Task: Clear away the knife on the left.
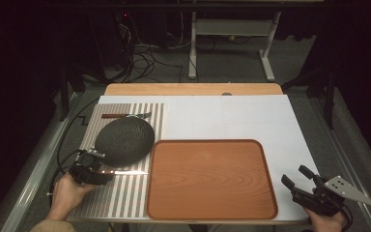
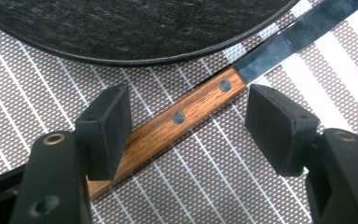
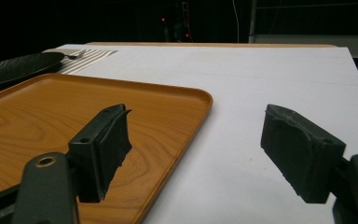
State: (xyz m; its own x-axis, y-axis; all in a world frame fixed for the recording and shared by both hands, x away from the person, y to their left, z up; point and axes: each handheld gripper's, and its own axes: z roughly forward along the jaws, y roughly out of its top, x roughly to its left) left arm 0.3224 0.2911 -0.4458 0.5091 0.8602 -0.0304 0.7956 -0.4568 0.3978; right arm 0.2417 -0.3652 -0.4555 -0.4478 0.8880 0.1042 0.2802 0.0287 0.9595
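Observation:
A knife (image 1: 125,172) with a wooden handle and steel blade lies on the striped placemat (image 1: 121,198), just in front of a dark oval plate (image 1: 124,140). My left gripper (image 1: 94,170) is low over the knife's handle (image 2: 200,105). Its jaws straddle the handle and stand open: the right pad (image 2: 275,126) is clear of the wood, and the left pad (image 2: 109,126) hangs over the handle's near part. My right gripper (image 1: 297,176) is open and empty at the table's front right, beside the wooden tray (image 1: 211,141). In its own view, the right gripper (image 3: 196,140) is over the tray's rim (image 3: 200,100) and the white tabletop.
A fork (image 1: 125,115) with a wooden handle lies behind the plate at the placemat's far edge. The plate (image 3: 18,67) and the fork (image 3: 74,54) sit far off at the left in the right gripper view. The tray holds nothing. White tabletop (image 1: 232,116) stretches behind it.

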